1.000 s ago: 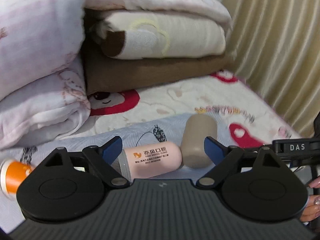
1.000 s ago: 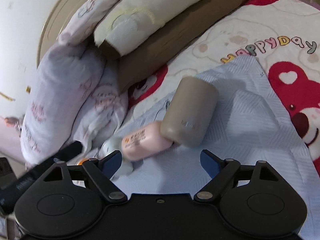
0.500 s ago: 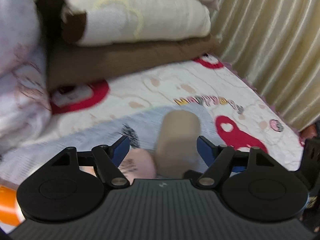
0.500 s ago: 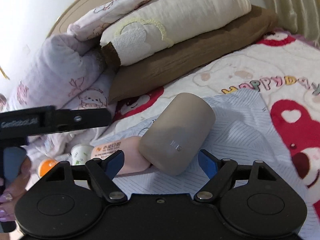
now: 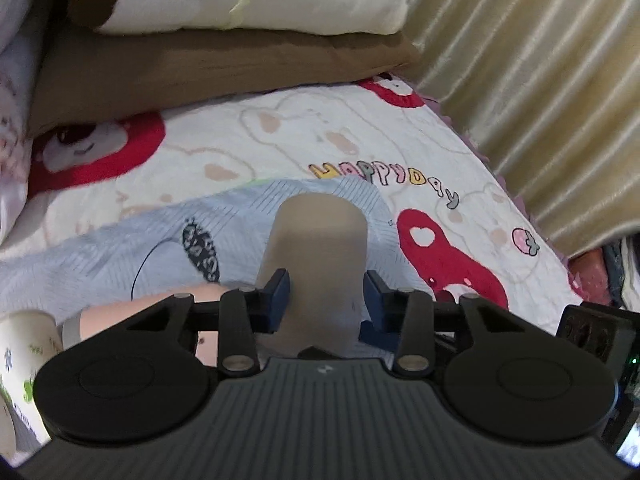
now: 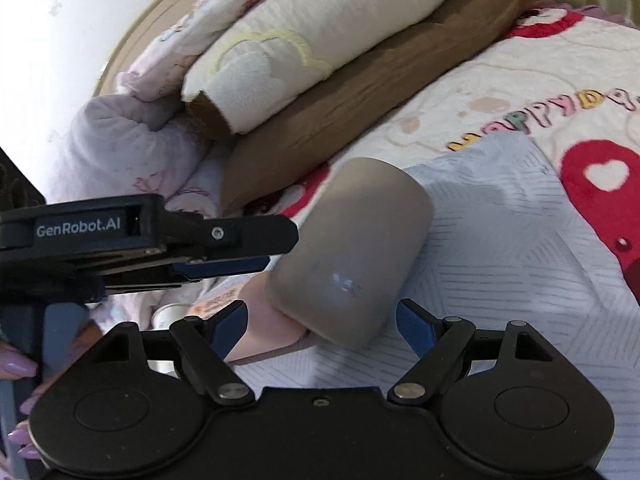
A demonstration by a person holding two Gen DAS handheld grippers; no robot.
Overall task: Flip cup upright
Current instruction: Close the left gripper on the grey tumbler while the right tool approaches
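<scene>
A taupe cup (image 5: 318, 256) lies on its side on a light blue cloth (image 5: 120, 248), its closed base pointing away from me. My left gripper (image 5: 324, 300) has narrowed around the cup's near end, with both blue pads against its sides. In the right wrist view the same cup (image 6: 352, 248) lies tilted across the cloth (image 6: 500, 264). My right gripper (image 6: 322, 326) is open and empty just in front of it. The left gripper (image 6: 256, 252) comes in from the left at the cup's side.
A pink cup (image 6: 272, 328) lies on its side against the taupe cup's mouth. A white printed cup (image 5: 24, 364) is at the left. Folded quilts and pillows (image 5: 224, 12) are stacked behind. A curtain (image 5: 540, 80) hangs at the bed's right edge.
My left gripper has swung right from the pink cup to the taupe cup and closed in on it. My right gripper has moved closer to the cup.
</scene>
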